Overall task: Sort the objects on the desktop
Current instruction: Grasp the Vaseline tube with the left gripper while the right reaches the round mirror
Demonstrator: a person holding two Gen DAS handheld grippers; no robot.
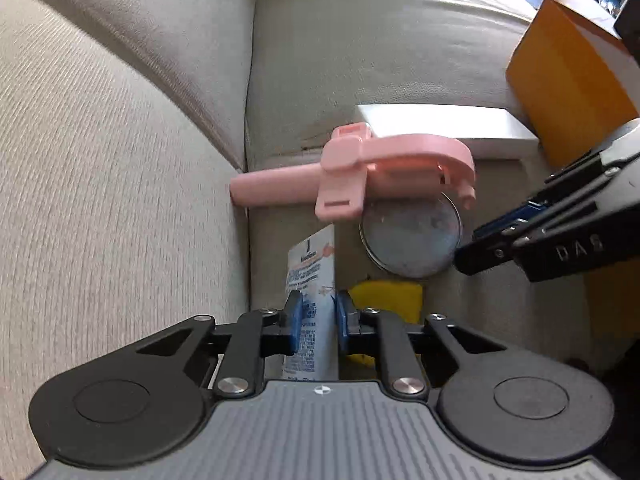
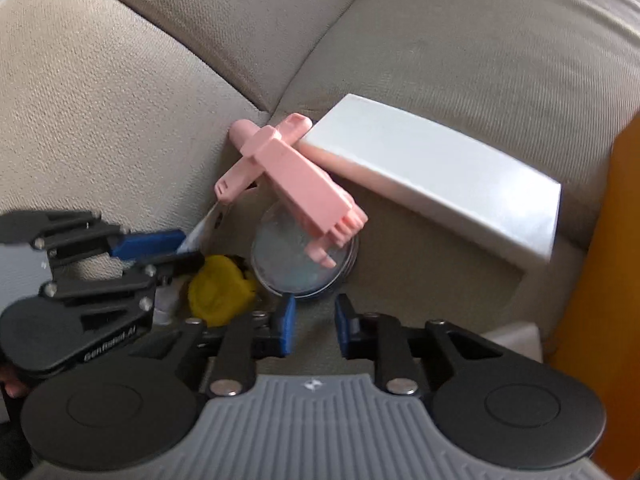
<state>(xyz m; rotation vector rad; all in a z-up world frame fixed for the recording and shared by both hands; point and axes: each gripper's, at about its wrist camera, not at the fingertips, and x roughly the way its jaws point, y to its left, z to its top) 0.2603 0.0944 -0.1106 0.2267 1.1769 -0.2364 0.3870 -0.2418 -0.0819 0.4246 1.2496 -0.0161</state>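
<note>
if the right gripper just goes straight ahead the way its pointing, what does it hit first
Probably the round clear dish, lying just beyond the right gripper, whose jaws stand open and empty. The pink tool hangs over the dish; depth is unclear.

Left wrist view: tube (image 1: pixel 311 280) stands upright between the fingers (image 1: pixel 294 316) of the left gripper (image 1: pixel 316 316), against the sofa cushion (image 1: pixel 120 200) on its left. Clip tool (image 1: pixel 360 172) lies ahead of the tube, one end touching the cushion, the other overhanging the round lid (image 1: pixel 412 236). Round lid sits right of the tube; crumpled piece (image 1: pixel 388 292) just before it. Flat box (image 1: pixel 440 124) lies behind the clip tool, box wall (image 1: pixel 560 92) to its right. Right gripper (image 1: pixel 476 240) sits just right of the round lid. Right wrist view: round lid (image 2: pixel 296 268) directly ahead of the right gripper (image 2: pixel 316 328)
</note>
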